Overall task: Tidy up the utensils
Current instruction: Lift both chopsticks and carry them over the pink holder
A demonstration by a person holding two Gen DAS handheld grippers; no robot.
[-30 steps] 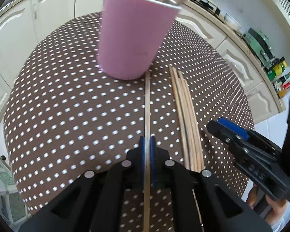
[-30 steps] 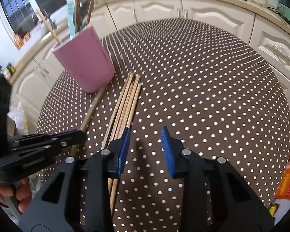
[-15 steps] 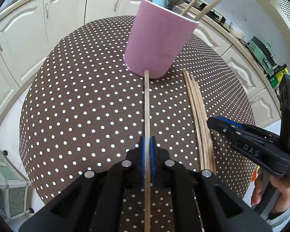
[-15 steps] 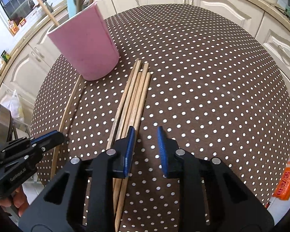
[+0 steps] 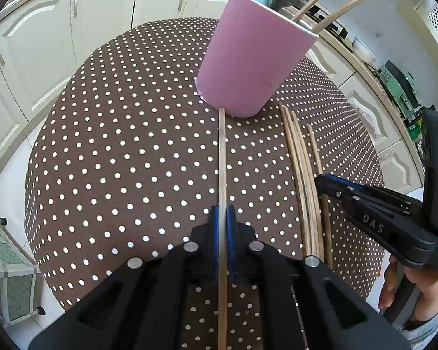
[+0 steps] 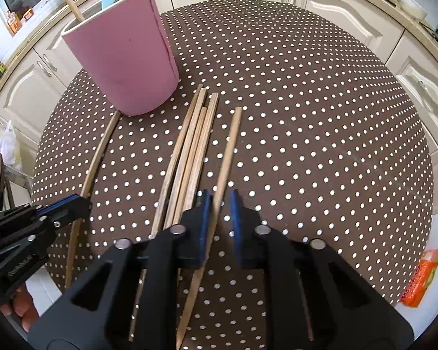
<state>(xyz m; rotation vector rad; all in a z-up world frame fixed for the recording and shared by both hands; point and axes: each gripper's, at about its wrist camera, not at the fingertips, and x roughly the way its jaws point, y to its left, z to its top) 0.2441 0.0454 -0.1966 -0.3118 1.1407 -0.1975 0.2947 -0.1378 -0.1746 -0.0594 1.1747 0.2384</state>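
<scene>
Chopsticks are the job here, one for each gripper, with the pink cup (image 5: 252, 58) standing upright on the dotted table (image 5: 125, 151) as the likely place to put them. The left gripper (image 5: 224, 227) is clamped tight on a single stick (image 5: 222, 157) whose far tip lies right at the cup's base. The right gripper (image 6: 219, 207) is closing around another stick (image 6: 229, 148), which sits a little apart from the bundle (image 6: 189, 145) beside it; a gap shows by the right pad, so I judge that grip not yet firm. To do this well, I would let the right jaws finish closing before any lift, and check that they catch only the one stick and not its neighbours just to the left. Both sticks are long and thin and are gripped towards the near end, so they may swing or pivot; a slow, straight lift should help. The cup already holds several utensils and looks light, so dropping each stick in tip-first, without knocking the rim, seems safest.
</scene>
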